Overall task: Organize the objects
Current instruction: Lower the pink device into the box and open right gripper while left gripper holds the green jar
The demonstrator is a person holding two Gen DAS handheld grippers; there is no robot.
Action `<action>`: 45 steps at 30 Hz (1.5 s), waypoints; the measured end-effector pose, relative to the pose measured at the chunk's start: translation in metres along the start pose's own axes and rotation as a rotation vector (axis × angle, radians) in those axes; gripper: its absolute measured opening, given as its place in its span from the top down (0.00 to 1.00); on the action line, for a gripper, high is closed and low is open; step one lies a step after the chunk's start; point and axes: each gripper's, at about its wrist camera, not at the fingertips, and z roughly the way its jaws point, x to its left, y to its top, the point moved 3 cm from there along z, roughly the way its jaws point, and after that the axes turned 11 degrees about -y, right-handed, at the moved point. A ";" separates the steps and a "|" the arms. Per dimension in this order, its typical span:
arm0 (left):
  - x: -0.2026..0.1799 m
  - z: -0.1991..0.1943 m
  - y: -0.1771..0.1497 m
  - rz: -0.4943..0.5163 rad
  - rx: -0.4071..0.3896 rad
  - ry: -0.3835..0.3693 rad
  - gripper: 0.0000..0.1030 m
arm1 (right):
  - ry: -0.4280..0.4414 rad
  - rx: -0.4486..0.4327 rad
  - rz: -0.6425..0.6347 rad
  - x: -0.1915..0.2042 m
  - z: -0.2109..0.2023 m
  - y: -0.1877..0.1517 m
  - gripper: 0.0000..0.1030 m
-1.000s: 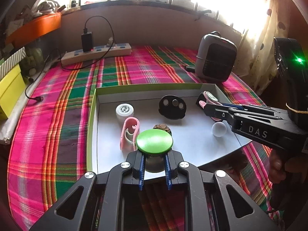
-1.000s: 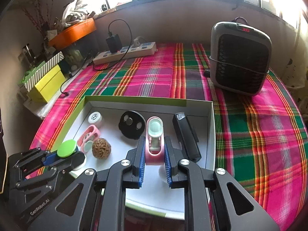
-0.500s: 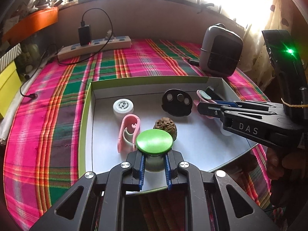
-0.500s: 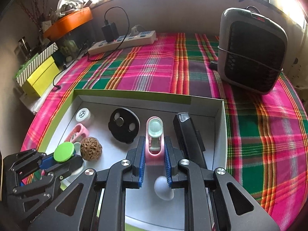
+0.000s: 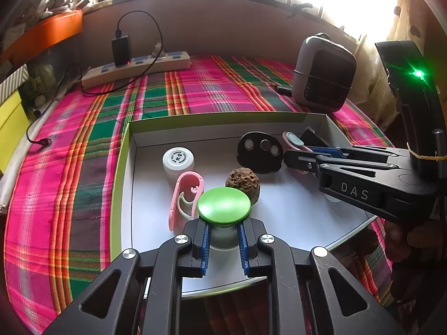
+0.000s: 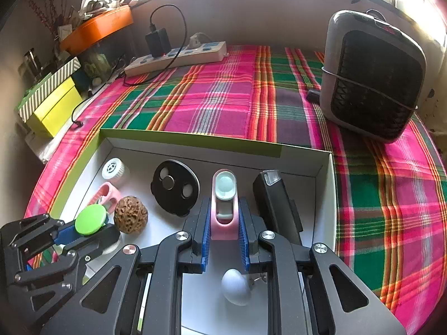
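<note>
We've got L gripper [image 5: 223, 230] clamped on green-capped jar [image 5: 223, 205], R gripper [image 6: 224, 230] clamped on pink case [image 6: 224, 209], both over tray [image 6: 190, 142]

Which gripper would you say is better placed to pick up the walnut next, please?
Neither is free: the left gripper is shut on the green-capped jar, the right gripper on the pink case. Once emptied, left looks better: the walnut sits just beyond its fingertips.

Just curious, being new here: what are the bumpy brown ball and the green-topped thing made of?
The bumpy brown ball looks like a walnut shell: matte, deeply pitted. The green round-topped object seems smooth plastic with a soft sheen; the left gripper clamps its paler base.
</note>
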 end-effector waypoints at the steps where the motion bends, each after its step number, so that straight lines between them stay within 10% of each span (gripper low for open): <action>1: 0.000 0.000 0.000 -0.002 0.000 -0.001 0.85 | 0.000 -0.001 -0.002 0.000 0.000 0.000 0.82; 45: -0.001 -0.005 -0.003 -0.003 0.012 0.020 0.70 | -0.011 -0.018 -0.006 0.002 -0.009 -0.001 0.64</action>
